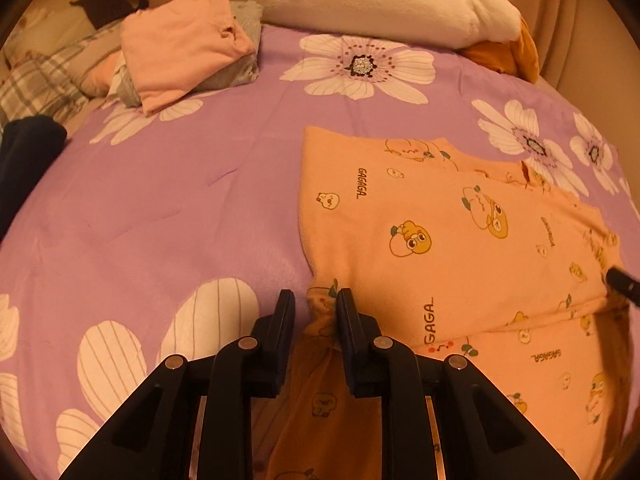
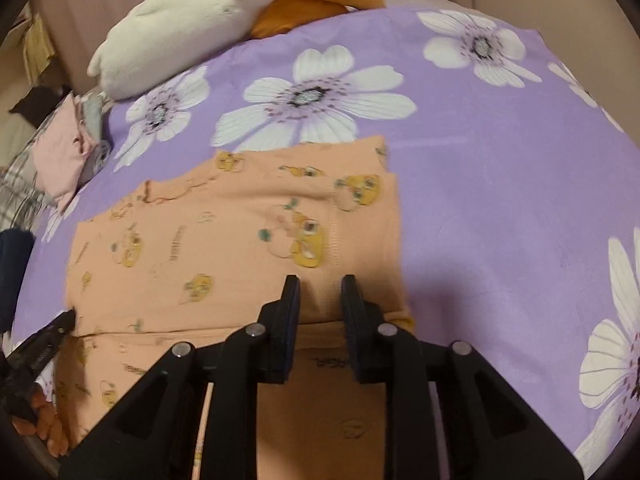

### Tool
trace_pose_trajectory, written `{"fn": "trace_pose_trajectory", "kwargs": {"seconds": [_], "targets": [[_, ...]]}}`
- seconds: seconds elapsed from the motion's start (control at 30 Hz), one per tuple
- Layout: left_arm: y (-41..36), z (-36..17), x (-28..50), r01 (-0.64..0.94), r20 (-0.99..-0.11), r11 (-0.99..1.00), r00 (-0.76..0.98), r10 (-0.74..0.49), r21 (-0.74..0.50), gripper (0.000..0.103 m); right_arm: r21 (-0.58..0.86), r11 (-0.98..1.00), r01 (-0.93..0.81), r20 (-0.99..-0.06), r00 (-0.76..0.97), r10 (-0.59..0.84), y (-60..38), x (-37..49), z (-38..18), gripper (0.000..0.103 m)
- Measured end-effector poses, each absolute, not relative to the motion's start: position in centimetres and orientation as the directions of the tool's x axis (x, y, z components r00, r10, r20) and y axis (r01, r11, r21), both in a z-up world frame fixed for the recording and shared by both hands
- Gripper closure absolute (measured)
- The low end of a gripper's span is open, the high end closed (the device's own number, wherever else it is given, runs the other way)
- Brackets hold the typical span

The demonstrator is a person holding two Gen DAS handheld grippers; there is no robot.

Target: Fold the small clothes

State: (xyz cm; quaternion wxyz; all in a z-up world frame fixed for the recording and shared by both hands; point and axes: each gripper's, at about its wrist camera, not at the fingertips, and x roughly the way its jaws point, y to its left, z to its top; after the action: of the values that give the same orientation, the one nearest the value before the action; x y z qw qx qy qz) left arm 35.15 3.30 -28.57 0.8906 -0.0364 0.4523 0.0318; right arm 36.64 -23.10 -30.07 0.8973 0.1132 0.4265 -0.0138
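A: Left wrist view: the orange printed garment (image 1: pixel 460 232) lies on the purple floral bedspread (image 1: pixel 160 208), its near part doubled over. Soft, light knit; expect sag and slip. Grip at corners of the fold edge.

B: Tool state?

A: Left gripper (image 1: pixel 316 300) is narrow, pinching a bunched corner. Right gripper (image 2: pixel 320 284) is narrow over the fold edge; cloth sits between the fingers, but whether it is clamped cannot be told.

B: Containers?

A: 0 visible. Pink folded cloth (image 1: pixel 180 40) and white plush toy (image 1: pixel 380 0) lie beyond.
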Motion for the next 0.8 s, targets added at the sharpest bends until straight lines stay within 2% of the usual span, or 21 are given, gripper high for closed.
{"fn": "trace_pose_trajectory", "kwargs": {"seconds": [0.07,0.13,0.17,0.33,0.47,0.53,0.57,0.6,0.63,0.67,0.73,0.8], "targets": [[3.2,-28.4,35.1,-0.09,-0.808,0.995,0.589,0.027,-0.032,0.084,0.251,0.966,0.068,-0.749,0.645,0.149,-22.2,36.7,-29.7,0.081],[3.3,-28.7,35.0,-0.091,-0.808,0.995,0.589,0.021,-0.04,0.083,0.237,0.971,0.042,-0.777,0.608,0.163,-21.2,37.1,-30.6,0.082],[3.3,-28.7,34.8,-0.093,-0.807,0.995,0.59,0.019,-0.045,0.082,0.195,0.98,0.044,-0.8,0.586,0.133,-20.6,37.3,-31.5,0.084],[2.8,-28.5,33.8,-0.082,-0.814,0.996,0.581,0.023,-0.03,0.081,-0.004,1.0,-0.006,-0.781,0.624,0.001,-18.1,34.9,-31.1,0.083],[2.0,-27.1,31.0,0.021,-0.835,0.991,0.536,-0.123,-0.132,0.081,0.029,0.998,-0.062,-0.751,0.657,0.063,-19.0,30.6,-28.9,0.081],[1.9,-25.5,28.7,0.058,-0.815,0.981,0.549,-0.187,-0.187,0.081,0.068,0.996,-0.063,-0.749,0.656,0.092,-20.4,28.5,-27.8,0.081],[2.2,-24.9,27.6,0.067,-0.799,0.974,0.561,-0.216,-0.216,0.076,0.09,0.995,-0.053,-0.749,0.655,0.103,-21.2,27.4,-27.2,0.079],[2.7,-24.4,26.2,0.066,-0.784,0.965,0.57,-0.247,-0.256,0.069,0.116,0.992,-0.044,-0.747,0.655,0.116,-22.0,26.4,-26.8,0.077],[3.5,-24.2,24.6,0.058,-0.777,0.954,0.566,-0.275,-0.295,0.053,0.141,0.989,-0.042,-0.747,0.651,0.134,-23.2,24.9,-26.4,0.067],[4.3,-24.1,23.5,0.061,-0.771,0.94,0.556,-0.31,-0.335,0.044,0.149,0.988,-0.047,-0.75,0.645,0.144,-23.8,23.8,-26.2,0.053],[6.0,-24.5,21.9,0.07,-0.758,0.904,0.52,-0.394,-0.422,0.042,0.161,0.986,-0.04,-0.756,0.637,0.149,-25.4,21.5,-26.2,0.041],[7.9,-25.5,21.2,0.001,-0.773,0.873,0.465,-0.431,-0.487,0.042,0.198,0.98,-0.015,-0.773,0.612,0.165,-27.3,19.7,-26.7,0.041]]}}
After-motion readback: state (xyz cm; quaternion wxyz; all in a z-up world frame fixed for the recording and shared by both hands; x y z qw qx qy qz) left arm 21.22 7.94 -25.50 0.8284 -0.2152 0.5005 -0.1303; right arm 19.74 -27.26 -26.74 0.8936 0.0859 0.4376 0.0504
